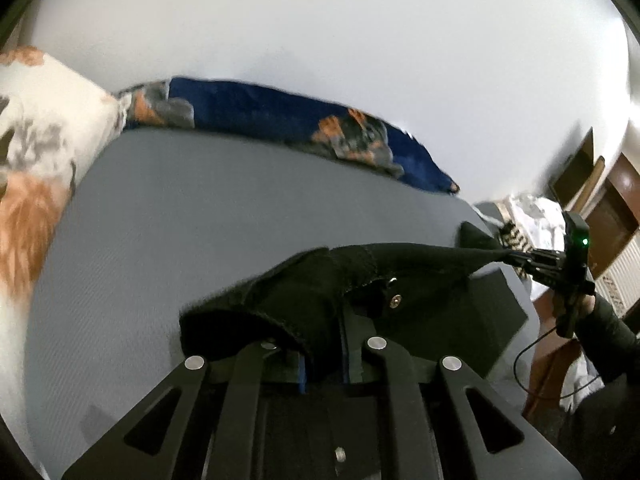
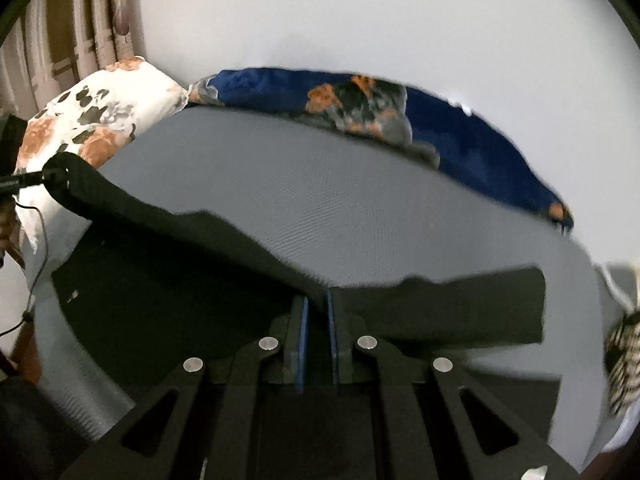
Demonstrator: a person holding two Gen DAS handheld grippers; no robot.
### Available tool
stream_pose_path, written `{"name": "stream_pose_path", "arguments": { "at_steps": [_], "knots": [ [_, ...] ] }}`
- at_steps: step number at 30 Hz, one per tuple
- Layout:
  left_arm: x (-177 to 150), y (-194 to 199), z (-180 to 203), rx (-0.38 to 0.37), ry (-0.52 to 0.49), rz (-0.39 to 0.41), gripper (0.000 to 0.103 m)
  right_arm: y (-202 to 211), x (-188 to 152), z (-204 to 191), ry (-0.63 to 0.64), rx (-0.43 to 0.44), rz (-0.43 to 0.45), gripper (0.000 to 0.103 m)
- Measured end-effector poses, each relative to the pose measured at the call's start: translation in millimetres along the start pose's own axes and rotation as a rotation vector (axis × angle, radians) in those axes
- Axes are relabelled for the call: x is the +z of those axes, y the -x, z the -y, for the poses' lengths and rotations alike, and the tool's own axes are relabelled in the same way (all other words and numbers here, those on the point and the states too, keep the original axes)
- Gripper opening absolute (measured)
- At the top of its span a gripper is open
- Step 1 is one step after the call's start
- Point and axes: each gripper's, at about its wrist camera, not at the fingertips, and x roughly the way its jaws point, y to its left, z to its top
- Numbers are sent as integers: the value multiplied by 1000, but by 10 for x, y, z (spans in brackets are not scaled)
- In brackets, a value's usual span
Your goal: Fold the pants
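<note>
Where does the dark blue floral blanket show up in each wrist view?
Left wrist: the blue floral blanket runs along the far edge of the grey bed, upper centre.
Right wrist: the blanket arcs from upper centre toward the right.
Shared landmark: the white floral pillow at the blanket's left end.

Black pants (image 1: 312, 300) — between both grippers

Left gripper (image 1: 322, 344) fingertips covered by bunched black pants (image 1: 420, 276); contact between pads and cloth not visible. Floral pillow (image 1: 36, 152) cut off by left edge of left wrist view and smeared by blur. Right gripper (image 1: 516, 258) seen small at far right, jaw gap not discernible there. Patterned cloth (image 2: 624, 360) cropped at right edge of right wrist view, blurred, identity unclear. Blue blanket (image 2: 472, 148) edges softened by blur.
</note>
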Motion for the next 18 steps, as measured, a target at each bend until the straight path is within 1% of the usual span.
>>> {"name": "stream_pose_path", "arguments": {
  "at_steps": [3,6,9,11,14,16,17,18],
  "knots": [
    [-266,13,32,-9,5,-43,14,24,-318,-55,-48,32,-43,6],
    [-546,-37,-9,-26,36,-106,17,-17,-574,-119,-55,46,-82,6],
    [-811,-136,-53,-12,70,-176,18,-173,-805,-171,-55,55,-140,6],
    [-954,-204,-45,12,75,-225,20,-325,-918,-191,-54,58,-184,6],
    [-1100,-266,-19,55,58,-285,26,-515,-1045,-201,-54,54,-229,6],
    [-1120,-233,4,73,52,-292,30,-579,-1076,-220,-47,47,-242,6],
    [-1118,-205,23,85,50,-296,36,-586,-1078,-231,-40,42,-241,6],
    [-1113,-172,38,105,46,-298,48,-590,-1079,-239,-35,38,-239,6]
  ]
}}
